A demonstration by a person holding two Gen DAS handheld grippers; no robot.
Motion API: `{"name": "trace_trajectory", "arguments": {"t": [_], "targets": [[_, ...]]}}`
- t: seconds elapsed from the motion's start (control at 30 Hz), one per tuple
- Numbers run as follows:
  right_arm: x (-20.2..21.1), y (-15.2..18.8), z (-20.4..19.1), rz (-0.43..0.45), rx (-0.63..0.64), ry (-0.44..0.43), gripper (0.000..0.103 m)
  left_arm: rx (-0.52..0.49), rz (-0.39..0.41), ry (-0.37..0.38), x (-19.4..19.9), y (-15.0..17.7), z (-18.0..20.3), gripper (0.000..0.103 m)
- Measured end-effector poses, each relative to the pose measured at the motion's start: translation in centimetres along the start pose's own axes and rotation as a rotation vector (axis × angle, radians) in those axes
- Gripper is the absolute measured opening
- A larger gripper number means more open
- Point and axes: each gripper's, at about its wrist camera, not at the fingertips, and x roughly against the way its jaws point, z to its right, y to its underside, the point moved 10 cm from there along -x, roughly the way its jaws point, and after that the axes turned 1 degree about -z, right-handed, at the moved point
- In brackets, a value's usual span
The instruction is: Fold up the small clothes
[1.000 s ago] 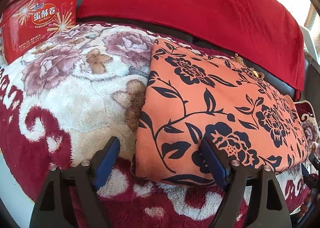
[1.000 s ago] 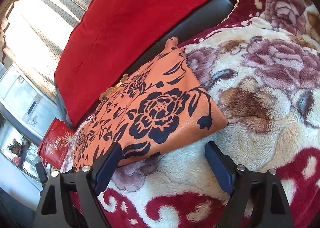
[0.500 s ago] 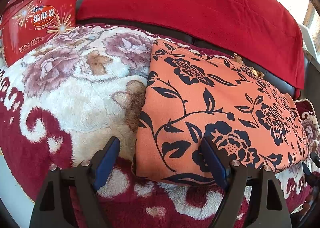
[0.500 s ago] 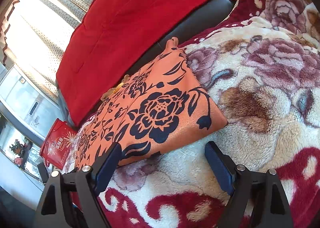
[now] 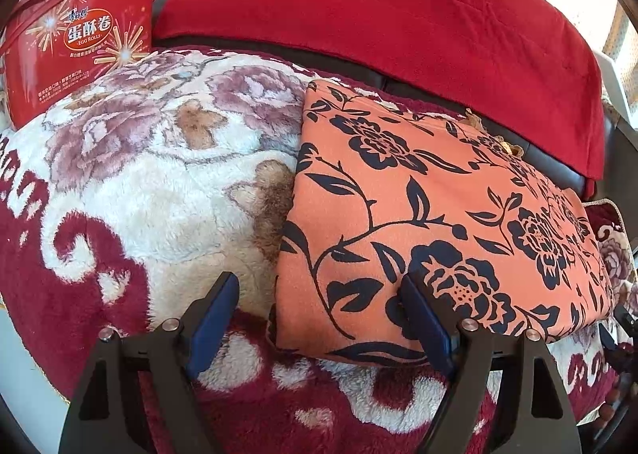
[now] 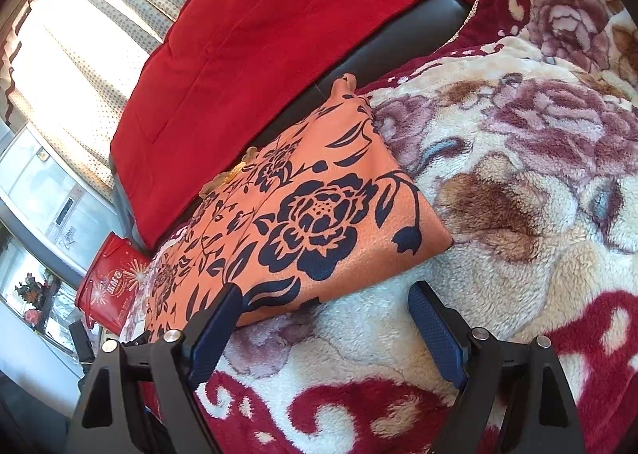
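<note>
From my left wrist camera, my left gripper point(image 5: 319, 294) hangs with its jaws spread wide and nothing clamped between them, its blue-padded fingers point(image 5: 213, 318) poised over the near left corner of the folded orange garment point(image 5: 418, 222). The garment, printed with dark navy flowers and vines, lies flat as a neat rectangle on a plush floral blanket point(image 5: 151, 182) in cream, mauve and deep red; one finger stands over the blanket just beside the cloth's left edge, the other in front of the cloth's near edge, and I cannot tell whether either touches. Beyond the garment runs a dark strip of sofa point(image 5: 398, 89), and a red throw point(image 5: 379, 3) is draped over the backrest. A red egg-roll tin point(image 5: 79, 43) with a thin handle stands at the far left, touching the blanket's edge. From my right wrist camera, my right gripper point(image 6: 323, 298) is likewise wide and empty, held low over the blanket point(image 6: 518, 182) at the garment's other near corner. Here the orange garment point(image 6: 303, 210) stretches away to the left, its corner lying between and beyond the two fingers; the left finger overlaps the cloth's near edge while the right finger stands over bare blanket. The red throw point(image 6: 255, 55) covers the sofa back point(image 6: 398, 43) behind, a sunlit dotted curtain point(image 6: 99, 27) fills the upper left, and the red tin point(image 6: 109, 286) shows small at the garment's far end.
</note>
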Motion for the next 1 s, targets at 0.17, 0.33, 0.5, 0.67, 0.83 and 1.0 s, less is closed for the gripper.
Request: {"name": "trace_trajectory", "arguments": {"t": [0.17,0.33,0.5,0.67,0.83,1.0], "targets": [[-0.03,-0.02,0.0,-0.001,0.001,0.0,0.088,0.0,0.001,-0.003,-0.03,0.01,-0.06,0.083],[-0.02,-0.02,0.0,0.0,0.0,0.0,0.088,-0.005,0.001,-0.007,-0.12,0.03,-0.03,0.084],[0.0,-0.02,0.01,0.0,-0.001,0.0,0.088,-0.007,0.003,-0.011,-0.24,0.03,0.04,0.083],[0.0,-0.02,0.01,0.0,-0.001,0.0,0.088,-0.008,0.003,-0.011,-0.22,0.06,0.02,0.084],[0.01,-0.03,0.01,0.0,-0.001,0.0,0.088,-0.007,0.003,-0.01,-0.22,0.06,0.03,0.084],[0.0,-0.03,0.01,0.0,-0.001,0.001,0.088,-0.006,0.003,-0.008,-0.24,0.06,0.03,0.084]]}}
